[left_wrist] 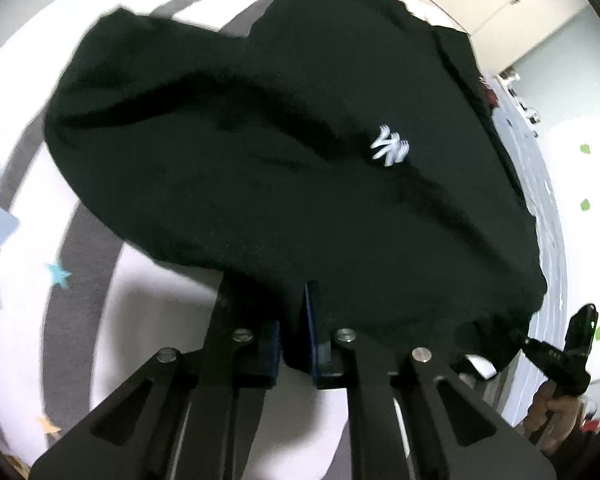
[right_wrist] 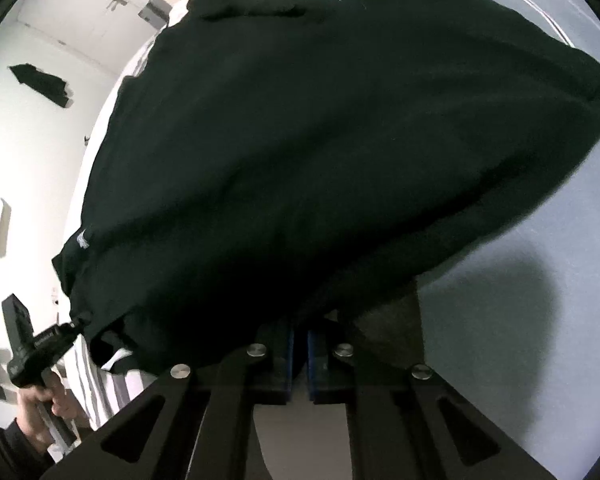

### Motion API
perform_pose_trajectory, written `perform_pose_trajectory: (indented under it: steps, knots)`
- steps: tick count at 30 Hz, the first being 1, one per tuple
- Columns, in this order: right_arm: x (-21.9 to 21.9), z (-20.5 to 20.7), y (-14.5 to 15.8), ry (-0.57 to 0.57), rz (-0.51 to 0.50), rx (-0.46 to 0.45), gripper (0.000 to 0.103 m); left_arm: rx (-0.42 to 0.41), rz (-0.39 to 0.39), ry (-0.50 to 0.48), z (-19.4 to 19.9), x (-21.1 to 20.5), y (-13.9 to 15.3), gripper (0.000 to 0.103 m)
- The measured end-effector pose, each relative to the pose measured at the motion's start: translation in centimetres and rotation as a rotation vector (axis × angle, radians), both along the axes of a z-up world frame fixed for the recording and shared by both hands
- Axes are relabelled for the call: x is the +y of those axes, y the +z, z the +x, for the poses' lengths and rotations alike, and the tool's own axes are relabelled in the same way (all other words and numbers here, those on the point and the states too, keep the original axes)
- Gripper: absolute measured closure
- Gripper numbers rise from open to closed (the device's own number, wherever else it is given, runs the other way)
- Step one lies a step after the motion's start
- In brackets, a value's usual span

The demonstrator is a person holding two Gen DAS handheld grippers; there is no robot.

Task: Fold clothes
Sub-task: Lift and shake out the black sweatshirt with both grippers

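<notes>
Right now both tongs are clenched on the near hem of a black garment, one at each end of that edge. From the left wrist camera, the left tongs have their blue-padded fingers drawn close together, with dark cloth pinched in the narrow gap between them. From the right wrist camera, the right tongs look the same: pads nearly meeting and the black fabric running down into the slot.

From the gripped edge the garment spreads away from both cameras, draped over a bed whose cover is white with grey stripes and blue stars. A small white embroidered logo sits on the cloth in the left view. The far part of the garment lies on the bed, while the near edge looks lifted off it, though the blur makes that hard to confirm.

Each camera catches the other tool at the edge of its picture. In the left view the right hand grips a black handle at the lower right, beside the garment's corner, where a white tag shows. In the right view the left hand holds its handle at the lower left, the tool's tip touching the cloth's corner. A pale wall lies beyond.
</notes>
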State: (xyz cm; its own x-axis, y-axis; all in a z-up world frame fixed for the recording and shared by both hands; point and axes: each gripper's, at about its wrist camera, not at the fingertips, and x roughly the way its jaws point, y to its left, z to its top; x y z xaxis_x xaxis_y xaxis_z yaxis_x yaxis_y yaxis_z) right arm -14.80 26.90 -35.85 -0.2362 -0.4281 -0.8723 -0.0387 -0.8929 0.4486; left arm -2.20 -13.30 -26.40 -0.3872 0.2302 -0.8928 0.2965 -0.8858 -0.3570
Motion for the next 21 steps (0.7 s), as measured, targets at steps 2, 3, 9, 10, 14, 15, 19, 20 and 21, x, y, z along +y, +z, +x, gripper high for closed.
perform_pose_trajectory:
  steps: [2,3,9,10,14,15,19,20,21]
  knots:
    - [0.2,0.6,0.5,-0.001,-0.010,-0.006,0.100,-0.001,-0.003,-0.018,1.2,0.0,1.0,0.095]
    - [0.4,1.3,0.7,0.002,-0.015,-0.011,0.100,-0.002,-0.001,-0.028,1.9,0.0,1.6,0.095]
    - [0.6,4.3,1.9,0.031,-0.017,-0.055,0.100,-0.095,0.003,-0.031,6.4,-2.5,1.1,0.095]
    - [0.4,4.6,2.0,0.036,-0.014,-0.065,0.100,-0.111,0.001,-0.028,6.7,-2.7,1.1,0.095]
    - [0.4,7.0,1.4,0.063,0.001,-0.124,0.100,-0.164,-0.025,-0.030,8.2,-3.1,0.7,0.095]
    - [0.4,7.4,1.1,0.064,0.001,-0.141,0.100,-0.177,-0.024,-0.024,8.4,-3.3,0.4,0.095]
    - [-0.5,8.1,-0.1,0.100,0.035,-0.198,0.099,-0.213,-0.066,-0.063,8.1,-3.2,0.2,0.089]
    - [-0.7,7.9,0.0,0.125,0.060,-0.213,0.096,-0.227,-0.080,-0.078,7.9,-3.1,0.6,0.085]
    - [-1.0,7.7,0.2,0.153,0.088,-0.225,0.091,-0.232,-0.095,-0.085,7.9,-3.2,1.3,0.084]
